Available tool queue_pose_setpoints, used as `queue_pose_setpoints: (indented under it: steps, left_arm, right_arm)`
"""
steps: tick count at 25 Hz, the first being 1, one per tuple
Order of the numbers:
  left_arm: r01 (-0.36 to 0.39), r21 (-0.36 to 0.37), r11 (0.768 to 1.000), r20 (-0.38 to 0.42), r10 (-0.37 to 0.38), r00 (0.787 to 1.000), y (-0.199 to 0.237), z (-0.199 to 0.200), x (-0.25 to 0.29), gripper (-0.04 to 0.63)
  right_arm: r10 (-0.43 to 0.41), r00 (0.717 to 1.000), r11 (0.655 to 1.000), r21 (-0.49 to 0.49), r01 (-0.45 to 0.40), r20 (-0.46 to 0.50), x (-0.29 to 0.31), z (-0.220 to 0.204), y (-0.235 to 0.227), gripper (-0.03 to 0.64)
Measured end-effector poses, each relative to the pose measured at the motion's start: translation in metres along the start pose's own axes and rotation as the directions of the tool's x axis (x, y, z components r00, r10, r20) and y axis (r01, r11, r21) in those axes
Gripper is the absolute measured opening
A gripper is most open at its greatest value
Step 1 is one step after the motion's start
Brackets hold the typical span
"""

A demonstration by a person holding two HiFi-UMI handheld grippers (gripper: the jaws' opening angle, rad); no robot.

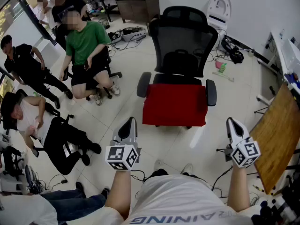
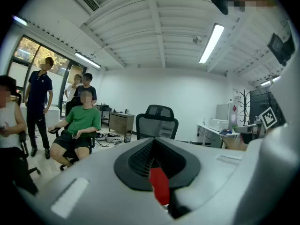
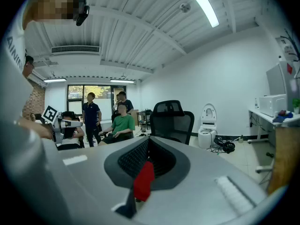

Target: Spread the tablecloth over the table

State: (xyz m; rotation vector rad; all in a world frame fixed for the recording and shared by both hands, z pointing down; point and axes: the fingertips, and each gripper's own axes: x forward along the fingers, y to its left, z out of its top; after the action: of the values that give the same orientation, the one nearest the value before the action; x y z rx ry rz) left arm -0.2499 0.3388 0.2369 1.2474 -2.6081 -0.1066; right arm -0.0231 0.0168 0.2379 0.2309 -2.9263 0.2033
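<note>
Tiled office floor, people seated off to the left, wooden tabletop [image 1: 276, 139] at the right edge. Red tablecloth [image 1: 174, 104] lies bunched on the seat of the black mesh chair [image 1: 180, 36], well apart from both grippers. Left gripper [image 1: 130, 122] and right gripper [image 1: 232, 123] hang in front of the person with fingers together, holding nothing (the red sliver in each gripper view is probably the cloth seen past the fingers). Cloth looks light, limp and likely to sag, so pinching two adjacent corners or one edge seems best.
</note>
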Motion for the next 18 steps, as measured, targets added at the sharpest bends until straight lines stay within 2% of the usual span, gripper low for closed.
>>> queue_pose_setpoints:
  steps: [4, 10, 15, 18]
  left_arm:
    - [0.032, 0.04, 0.999, -0.014, -0.031, 0.999, 0.02, -0.008, 0.01, 0.005]
    - [0.072, 0.027, 0.997, -0.059, -0.071, 0.996, 0.036, -0.021, 0.027, 0.005]
    - [0.077, 0.009, 0.997, -0.087, -0.076, 0.993, 0.03, -0.034, 0.048, 0.005]
    - [0.06, 0.035, 0.998, -0.09, -0.057, 0.994, 0.021, -0.031, 0.068, 0.005]
  right_arm:
    - [-0.033, 0.999, 0.999, -0.005, 0.033, 0.007, 0.022, -0.005, 0.012, 0.008]
    - [-0.063, 0.998, 0.998, -0.001, 0.063, -0.009, 0.04, -0.009, 0.024, 0.008]
    - [-0.061, 0.998, 0.998, 0.024, 0.061, -0.035, 0.051, -0.025, 0.008, 0.008]
    - [-0.037, 0.998, 0.998, 0.041, 0.039, -0.049, 0.063, -0.035, -0.011, 0.008]
